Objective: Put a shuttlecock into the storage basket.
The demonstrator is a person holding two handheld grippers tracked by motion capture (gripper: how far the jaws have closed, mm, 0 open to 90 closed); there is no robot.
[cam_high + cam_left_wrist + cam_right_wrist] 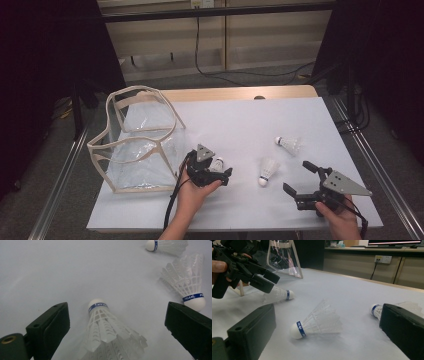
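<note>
Three white shuttlecocks with blue bands lie on the white table cover (240, 115). My left gripper (226, 176) is open, its jaws to either side of the nearest shuttlecock (105, 330) without touching it; that shuttlecock (218, 162) lies cork end away from the hand. A second shuttlecock (268, 171) lies in the middle, straight ahead of my right gripper (296, 176), which stands open and holds nothing. In the right gripper view this shuttlecock (317, 323) rests on its side between the wide jaws. The third shuttlecock (289, 144) lies farther back, partly hidden behind the right jaw (377, 309).
A clear plastic bag with beige trim (137, 140) stands open at the table's left, close behind the left hand. The wooden table edge (235, 93) runs along the back. Cables lie on the floor beyond.
</note>
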